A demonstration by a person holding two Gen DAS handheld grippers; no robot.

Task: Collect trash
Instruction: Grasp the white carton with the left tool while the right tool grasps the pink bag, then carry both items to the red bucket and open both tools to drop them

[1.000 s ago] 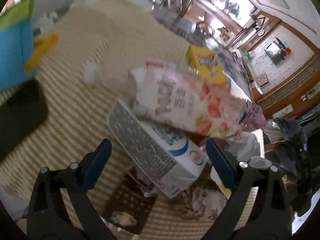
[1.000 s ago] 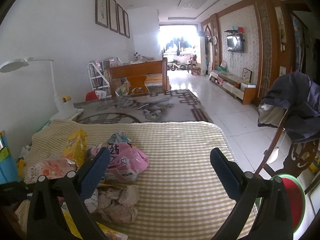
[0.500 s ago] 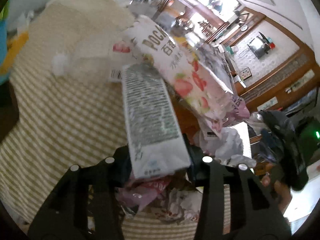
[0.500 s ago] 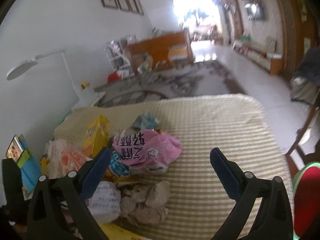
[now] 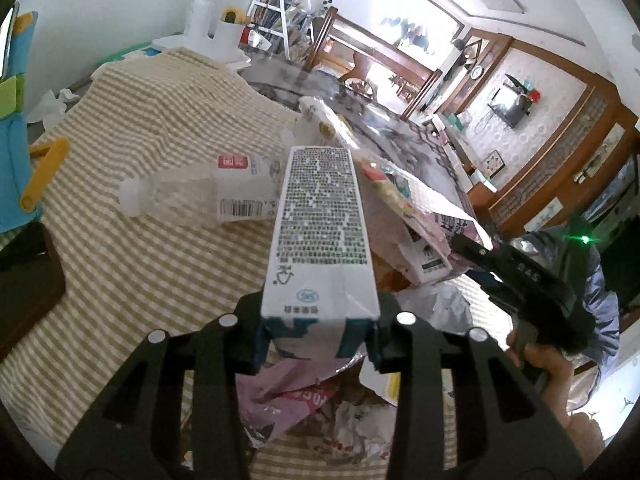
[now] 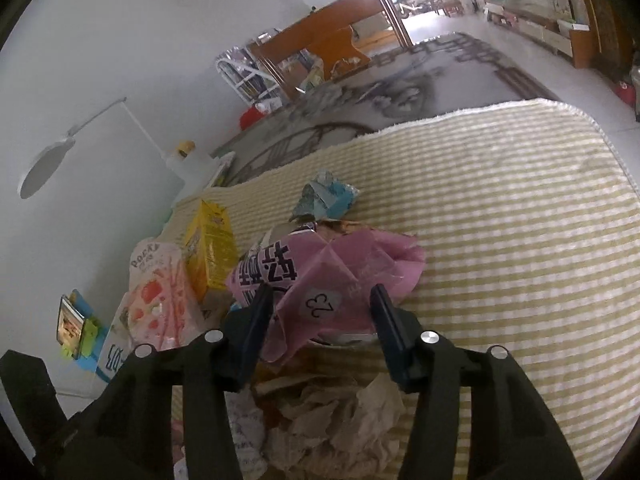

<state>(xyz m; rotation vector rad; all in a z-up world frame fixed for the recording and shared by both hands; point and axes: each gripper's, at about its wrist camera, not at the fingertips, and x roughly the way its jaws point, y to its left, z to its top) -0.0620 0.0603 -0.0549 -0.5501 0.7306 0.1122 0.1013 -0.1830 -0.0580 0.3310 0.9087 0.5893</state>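
Observation:
My left gripper [image 5: 318,334] is shut on a white milk carton [image 5: 320,236] and holds it above the trash pile on the checked tablecloth [image 5: 132,264]. A clear plastic bottle [image 5: 200,196] lies left of the carton, a Pocky bag [image 5: 400,200] right of it. My right gripper [image 6: 322,312] has its jaws partly closed around a crumpled pink wrapper [image 6: 332,276]; whether they press on it is unclear. Crumpled paper [image 6: 340,420] lies under the right gripper. A yellow box [image 6: 212,248], a Pocky bag [image 6: 156,300] and a blue wrapper [image 6: 324,200] lie beside the pink wrapper.
A black object [image 5: 24,280] and a blue and yellow item [image 5: 16,140] sit at the table's left edge. A white desk lamp [image 6: 52,152] stands at the far left corner. The tablecloth [image 6: 520,260] stretches right of the pile.
My left gripper has closed on the milk carton and lifted it upright out of the pile. My right gripper has dropped towards the pile and narrowed around the pink wrapper.

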